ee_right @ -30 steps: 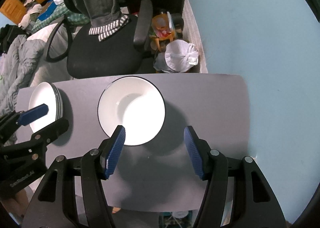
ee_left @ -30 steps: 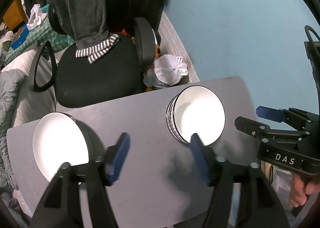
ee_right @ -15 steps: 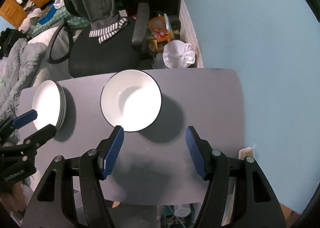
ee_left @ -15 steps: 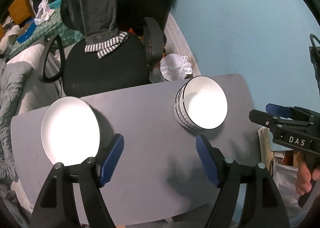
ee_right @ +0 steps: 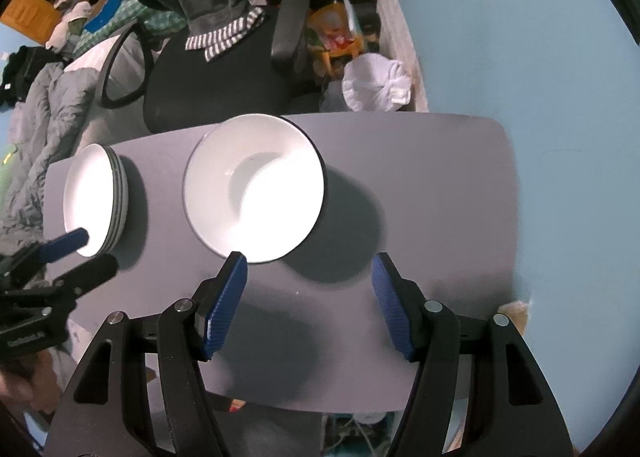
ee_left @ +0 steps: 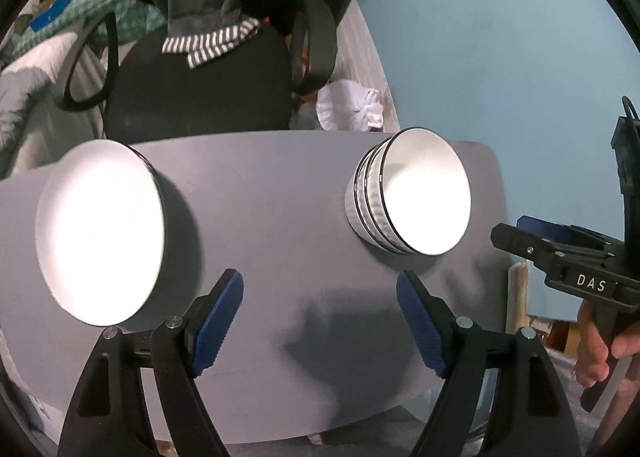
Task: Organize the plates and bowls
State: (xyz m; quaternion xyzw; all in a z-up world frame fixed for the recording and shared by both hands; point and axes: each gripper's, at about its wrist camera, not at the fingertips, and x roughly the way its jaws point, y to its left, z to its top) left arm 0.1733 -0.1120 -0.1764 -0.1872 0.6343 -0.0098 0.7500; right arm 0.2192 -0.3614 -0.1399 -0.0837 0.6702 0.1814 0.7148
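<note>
The left gripper [ee_left: 320, 321] is spreading its jaws with nothing between them; the right gripper [ee_right: 308, 303] hangs spread and empty over the grey table [ee_right: 440, 177]. The stacked bowls [ee_left: 408, 193] sit right, the stacked plates [ee_left: 100, 229] left (near that edge). A careless downward reach could knock either stack, sliding the plates off.

A lived-in bedroom at home: a clothes-draped office chair [ee_right: 224, 69], rumpled bedding [ee_right: 44, 105] and a wooden cupboard [ee_right: 52, 5] surround the small grey table [ee_right: 420, 185].
</note>
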